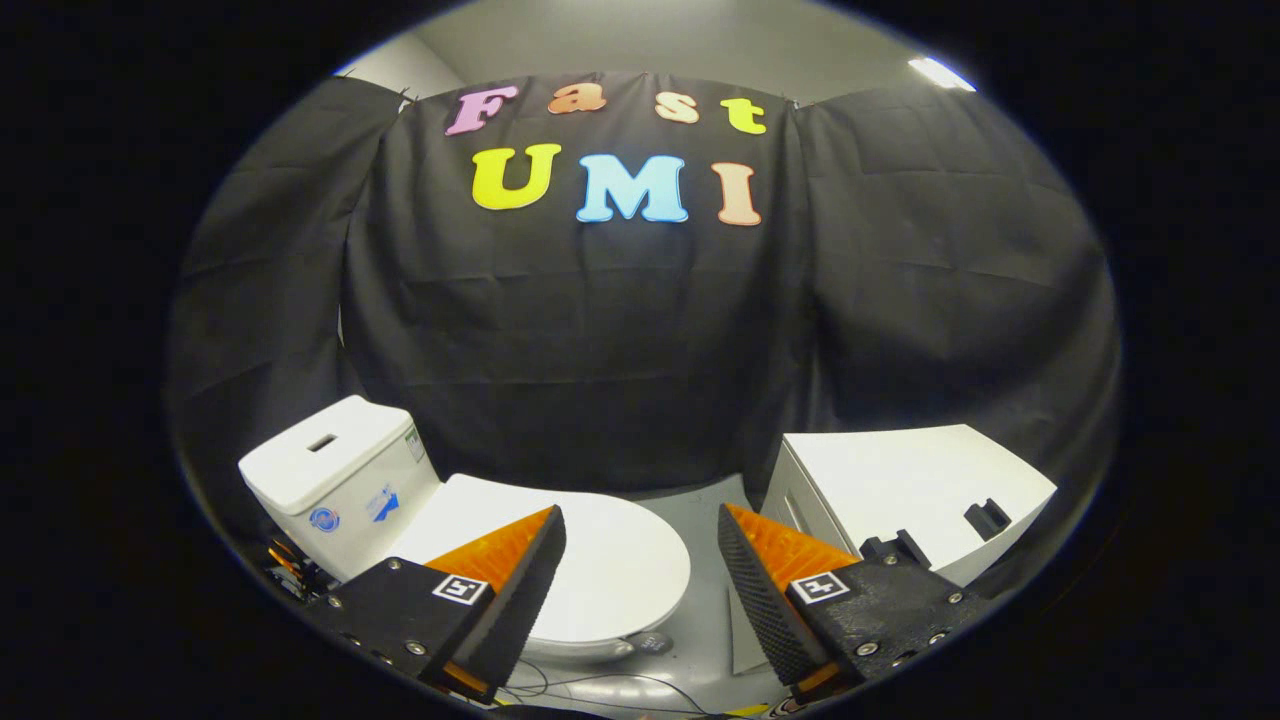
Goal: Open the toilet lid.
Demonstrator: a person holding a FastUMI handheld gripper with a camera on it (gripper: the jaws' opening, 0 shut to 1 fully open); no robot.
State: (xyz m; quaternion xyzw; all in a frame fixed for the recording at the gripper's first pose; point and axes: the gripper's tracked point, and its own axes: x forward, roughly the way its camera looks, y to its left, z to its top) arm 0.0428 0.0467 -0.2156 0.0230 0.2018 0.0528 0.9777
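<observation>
At lower centre of the frame, we see the gripper fingers spread wide, empty, above the closed toilet lid.

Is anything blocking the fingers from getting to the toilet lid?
Nothing visible does. The open gripper hangs above the closed white oval toilet lid, with bare air between them. The white box-shaped cabinet stands off to the side, beyond the other finger.

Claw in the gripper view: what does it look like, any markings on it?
The claw has two wedge-shaped fingers with finely ribbed inner faces, tapering to points. Each sits on a dark block fastened with small screws and carrying a square black-and-white tag. Thin cables trail below. The fingers stand open, apart, gripping nothing.
</observation>
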